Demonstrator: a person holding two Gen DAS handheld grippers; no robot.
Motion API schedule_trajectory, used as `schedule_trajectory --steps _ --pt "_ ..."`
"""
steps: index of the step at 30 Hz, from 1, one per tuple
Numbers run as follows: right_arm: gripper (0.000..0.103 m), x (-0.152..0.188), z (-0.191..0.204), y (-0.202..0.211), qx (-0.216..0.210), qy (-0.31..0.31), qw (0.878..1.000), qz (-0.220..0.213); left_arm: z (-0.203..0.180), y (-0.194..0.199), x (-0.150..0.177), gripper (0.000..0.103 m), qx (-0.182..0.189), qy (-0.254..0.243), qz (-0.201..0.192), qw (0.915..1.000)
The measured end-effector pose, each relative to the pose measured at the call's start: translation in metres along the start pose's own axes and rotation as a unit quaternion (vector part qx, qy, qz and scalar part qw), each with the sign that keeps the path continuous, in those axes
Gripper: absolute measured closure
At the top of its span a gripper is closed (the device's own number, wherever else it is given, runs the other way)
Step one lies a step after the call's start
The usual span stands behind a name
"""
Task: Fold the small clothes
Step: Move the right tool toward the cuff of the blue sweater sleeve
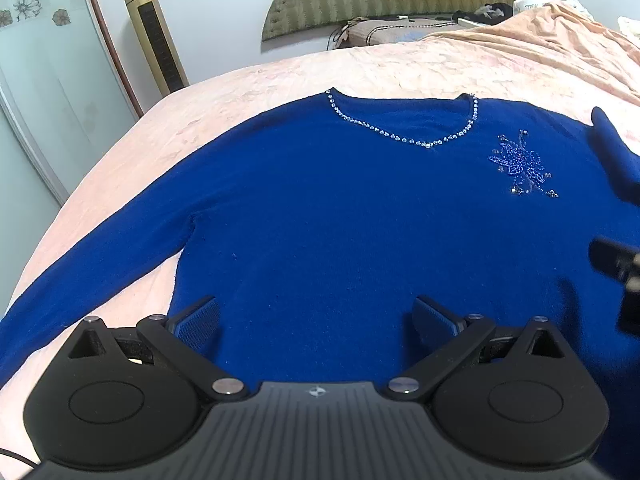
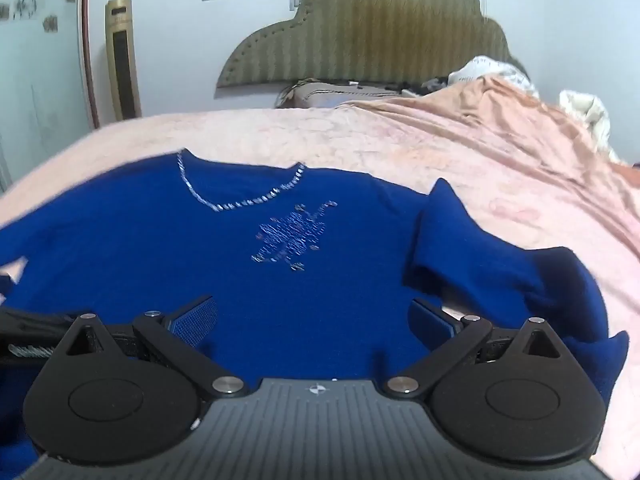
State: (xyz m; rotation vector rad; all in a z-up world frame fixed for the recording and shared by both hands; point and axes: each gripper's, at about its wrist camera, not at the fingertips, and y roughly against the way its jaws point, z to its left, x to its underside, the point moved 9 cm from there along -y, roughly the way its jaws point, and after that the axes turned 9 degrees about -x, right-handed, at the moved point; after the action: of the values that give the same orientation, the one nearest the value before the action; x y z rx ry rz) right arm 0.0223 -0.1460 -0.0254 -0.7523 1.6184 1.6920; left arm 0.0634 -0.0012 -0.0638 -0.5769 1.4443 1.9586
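Over the blue sweater, both my grippers wait wide apart.
My left gripper (image 1: 316,320) and right gripper (image 2: 314,320) hold nothing; the blue sweater (image 1: 340,208) lies flat on the pink blanket (image 1: 280,76), one sleeve (image 2: 480,256) bunched, the headboard (image 2: 360,40) behind.

Sweater (image 1: 340,216) flat on bed (image 1: 280,76)
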Motion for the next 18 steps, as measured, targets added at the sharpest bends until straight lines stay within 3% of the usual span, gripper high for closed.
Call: schedule_trajectory --steps 8,12,15,18 --pt "0.0 0.014 -0.017 0.015 0.048 0.049 0.996 0.057 0.004 0.002 -0.005 0.0 0.004 0.006 -0.002 1.0" --pt "0.0 -0.007 -0.025 0.035 0.027 0.006 0.999 0.018 0.002 0.004 -0.004 0.0 0.012 0.005 -0.001 0.9999" --pt "0.0 -0.016 -0.017 0.044 0.023 0.014 1.0 -0.012 0.002 0.007 -0.004 0.0 0.013 0.0 -0.004 0.9999" --pt "0.0 -0.017 -0.006 0.039 -0.008 0.008 1.0 -0.026 0.004 0.008 -0.003 0.0 0.013 -0.001 -0.004 0.9999"
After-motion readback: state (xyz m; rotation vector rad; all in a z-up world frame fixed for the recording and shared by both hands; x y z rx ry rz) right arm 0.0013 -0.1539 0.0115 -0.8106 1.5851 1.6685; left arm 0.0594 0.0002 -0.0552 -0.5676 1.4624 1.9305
